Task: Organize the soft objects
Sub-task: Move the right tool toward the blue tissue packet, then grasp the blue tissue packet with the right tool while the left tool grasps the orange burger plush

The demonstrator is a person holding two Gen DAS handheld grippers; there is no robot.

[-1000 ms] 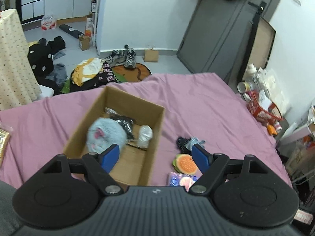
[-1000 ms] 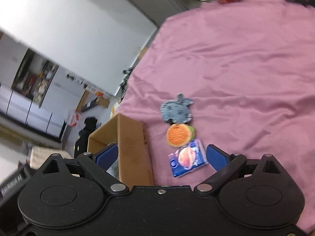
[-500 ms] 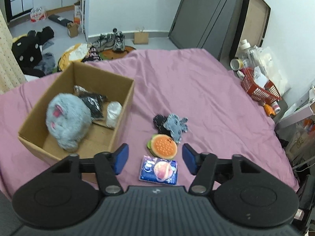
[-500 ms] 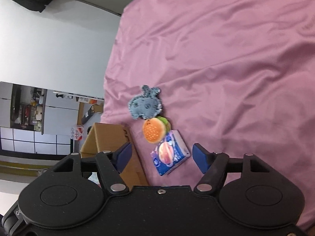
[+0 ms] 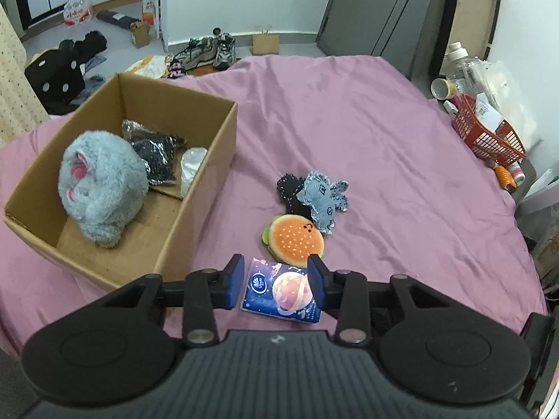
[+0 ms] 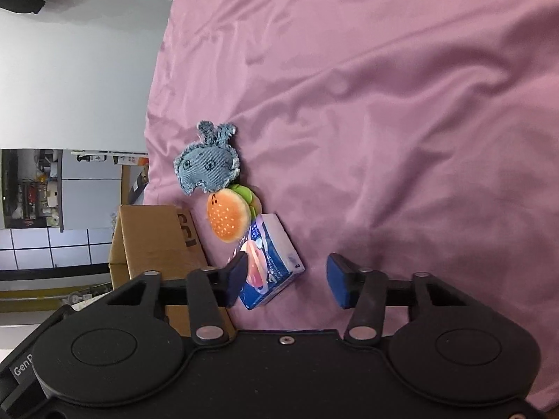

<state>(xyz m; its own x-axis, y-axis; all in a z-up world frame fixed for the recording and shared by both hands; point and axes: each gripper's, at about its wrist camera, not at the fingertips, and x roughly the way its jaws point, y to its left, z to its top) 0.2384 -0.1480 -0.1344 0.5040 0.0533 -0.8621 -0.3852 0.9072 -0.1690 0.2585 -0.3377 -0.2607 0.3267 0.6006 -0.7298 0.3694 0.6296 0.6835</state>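
1. A purple sheet (image 5: 384, 146) is seen spread over the bed, with an open cardboard box (image 5: 209, 160) set on its left part.
2. Inside the box, a grey fluffy plush toy (image 5: 99, 188) is seen, with a dark glittery packet (image 5: 155, 157) and a pale wrapped item (image 5: 191, 167) lying beside it.
3. Just to the right of the box, three soft things and a packet are laid in a short row on the sheet: a denim plush (image 5: 323, 200) partly over a black fuzzy piece (image 5: 290, 188), then a burger plush (image 5: 295, 241), then a blue tissue pack (image 5: 279, 291) nearest the camera.
4. The burger plush is seen touching both the denim plush and the tissue pack.
5. The left gripper (image 5: 275, 281) is held with its blue pads moderately apart, one on each side of the tissue pack; whether the pads touch the pack cannot be told.
6. The right gripper (image 6: 288, 279) is held wide apart above the sheet, with nothing gripped; its left pad is seen over the near edge of the tissue pack (image 6: 269, 269).
7. In the right wrist view, the denim plush (image 6: 208, 167), the burger plush (image 6: 229, 218) and a wall of the box (image 6: 153, 241) are also shown.
8. A red basket (image 5: 487, 136) is seen beyond the right edge of the bed, and shoes (image 5: 209, 50) are seen on the floor past the far edge.
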